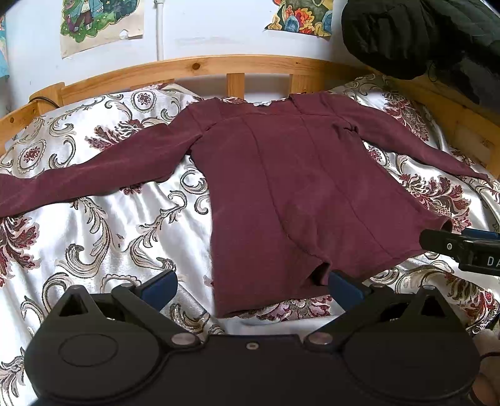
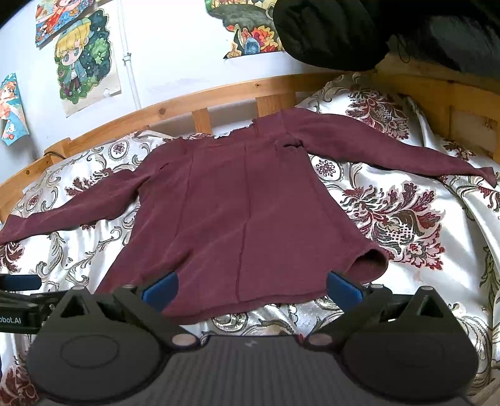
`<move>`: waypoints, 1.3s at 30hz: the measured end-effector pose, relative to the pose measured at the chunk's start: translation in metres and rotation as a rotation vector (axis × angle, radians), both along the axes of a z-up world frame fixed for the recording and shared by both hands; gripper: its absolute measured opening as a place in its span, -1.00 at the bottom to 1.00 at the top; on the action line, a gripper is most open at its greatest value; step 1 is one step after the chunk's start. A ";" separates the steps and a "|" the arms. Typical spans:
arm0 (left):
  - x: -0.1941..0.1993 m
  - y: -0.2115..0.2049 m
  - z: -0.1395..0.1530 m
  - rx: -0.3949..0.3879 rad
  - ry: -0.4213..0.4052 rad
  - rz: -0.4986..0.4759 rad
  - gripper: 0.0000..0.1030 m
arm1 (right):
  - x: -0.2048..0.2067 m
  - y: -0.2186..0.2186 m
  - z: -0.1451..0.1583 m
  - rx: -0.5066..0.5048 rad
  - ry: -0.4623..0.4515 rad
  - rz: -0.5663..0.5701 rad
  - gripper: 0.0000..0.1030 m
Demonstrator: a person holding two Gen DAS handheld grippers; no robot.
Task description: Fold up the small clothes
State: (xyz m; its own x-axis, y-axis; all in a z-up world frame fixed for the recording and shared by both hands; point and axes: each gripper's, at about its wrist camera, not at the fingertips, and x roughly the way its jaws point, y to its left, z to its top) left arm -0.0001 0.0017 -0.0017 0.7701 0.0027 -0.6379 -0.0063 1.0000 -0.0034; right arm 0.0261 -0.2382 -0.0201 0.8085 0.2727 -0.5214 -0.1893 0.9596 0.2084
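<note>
the folding is sitting at its opening step — the maroon top (image 1: 281,187) is lying spread flat on the patterned bedspread (image 1: 93,234), both sleeves out, with no fold in it yet to judge by how it lies. the left gripper (image 1: 253,284) is hovering at the near hem with its jaws released and wide apart, the blue fingers (image 1: 159,285) bracketing the hem's left corner and gripping nothing. the right gripper (image 2: 251,285) is hanging over the hem's middle, likewise spread and empty; in the left view its tip is showing just beside the hem's right corner.

the next move is probably calling for a pinch on an edge — either the two hem corners, to carry the bottom toward the neck, or a sleeve, to bring it across the body. the jaws are needing to drop low enough to catch the knit without snagging the slippery spread beneath.

the top itself is looking soft and thin, long-sleeved, with raised seams running down the body. the left sleeve (image 1: 62,184) is reaching toward the bed's edge, the right sleeve (image 2: 406,153) is angling out to its cuff, and the right hem corner (image 2: 372,262) is curling up, showing the inside. the neck is lying near the wooden bed rail (image 1: 200,67), under the posters (image 1: 100,22) on the wall.
</note>
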 end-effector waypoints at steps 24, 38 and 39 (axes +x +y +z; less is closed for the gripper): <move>0.000 0.001 -0.003 0.001 0.004 0.003 0.99 | 0.002 -0.001 -0.001 0.014 0.016 -0.001 1.00; 0.000 0.001 -0.003 0.000 0.005 0.003 0.99 | 0.002 0.000 -0.002 0.019 0.021 -0.001 1.00; 0.000 0.001 -0.003 0.000 0.005 0.003 0.99 | 0.002 0.000 -0.002 0.019 0.021 -0.001 1.00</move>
State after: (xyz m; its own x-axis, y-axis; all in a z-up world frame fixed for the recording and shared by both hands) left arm -0.0001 0.0025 -0.0046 0.7668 0.0054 -0.6419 -0.0097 0.9999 -0.0031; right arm 0.0277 -0.2385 -0.0222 0.7978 0.2822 -0.5327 -0.1839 0.9555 0.2307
